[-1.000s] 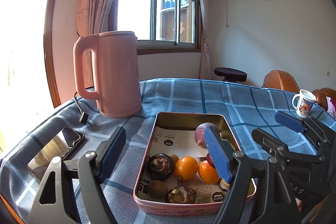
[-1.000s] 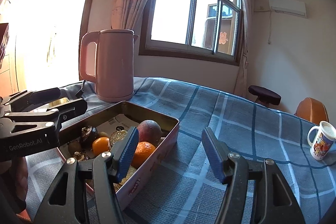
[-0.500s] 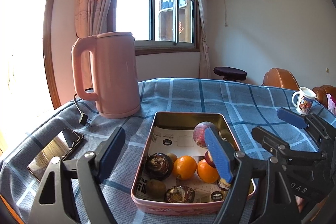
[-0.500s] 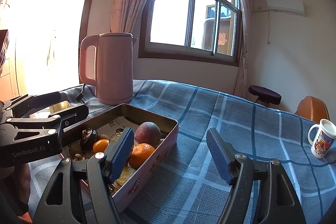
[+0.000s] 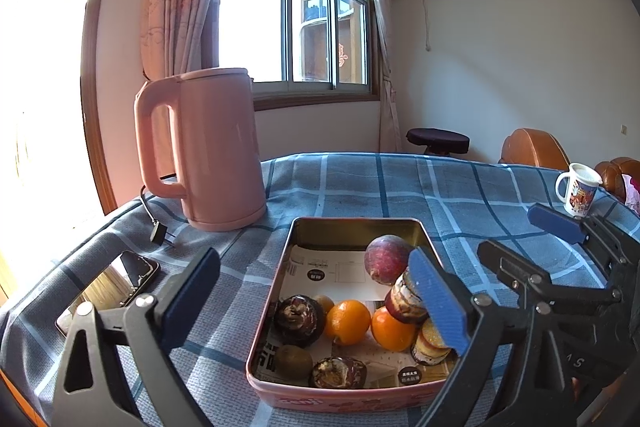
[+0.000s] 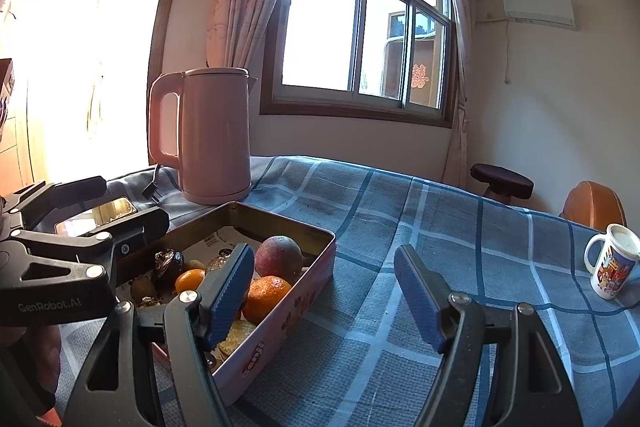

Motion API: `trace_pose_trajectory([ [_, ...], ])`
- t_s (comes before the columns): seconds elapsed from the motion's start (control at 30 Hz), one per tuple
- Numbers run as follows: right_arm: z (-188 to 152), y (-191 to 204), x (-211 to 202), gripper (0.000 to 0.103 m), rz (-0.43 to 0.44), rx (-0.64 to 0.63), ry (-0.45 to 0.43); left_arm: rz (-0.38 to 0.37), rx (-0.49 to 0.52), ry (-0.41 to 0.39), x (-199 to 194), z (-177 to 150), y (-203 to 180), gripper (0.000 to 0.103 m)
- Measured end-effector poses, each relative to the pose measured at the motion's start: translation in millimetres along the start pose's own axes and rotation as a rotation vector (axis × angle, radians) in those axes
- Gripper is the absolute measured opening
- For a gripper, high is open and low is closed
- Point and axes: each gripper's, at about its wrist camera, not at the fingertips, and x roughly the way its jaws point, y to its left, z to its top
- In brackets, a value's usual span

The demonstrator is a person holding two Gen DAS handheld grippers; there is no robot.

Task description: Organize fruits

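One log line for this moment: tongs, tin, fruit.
left tongs: opening, empty | right tongs: open, empty | tin: on table, two oranges inside | fruit: none held

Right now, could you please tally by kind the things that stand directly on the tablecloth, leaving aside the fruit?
Kettle: 1
Phone: 1
Mug: 1
Tin holding the fruit: 1
Total: 4

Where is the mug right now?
The mug stands at the table's far right edge in both views, on the checked cloth, well clear of the tin.
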Motion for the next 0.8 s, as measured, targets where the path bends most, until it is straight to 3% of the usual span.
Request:
trace_pose_trajectory([
  [0.8, -0.4, -9.1, -4.0, 0.075, -0.019, 0.038, -0.017, 0.017, 0.027, -0.049, -7.9, 5.2, -7.4, 0.103],
])
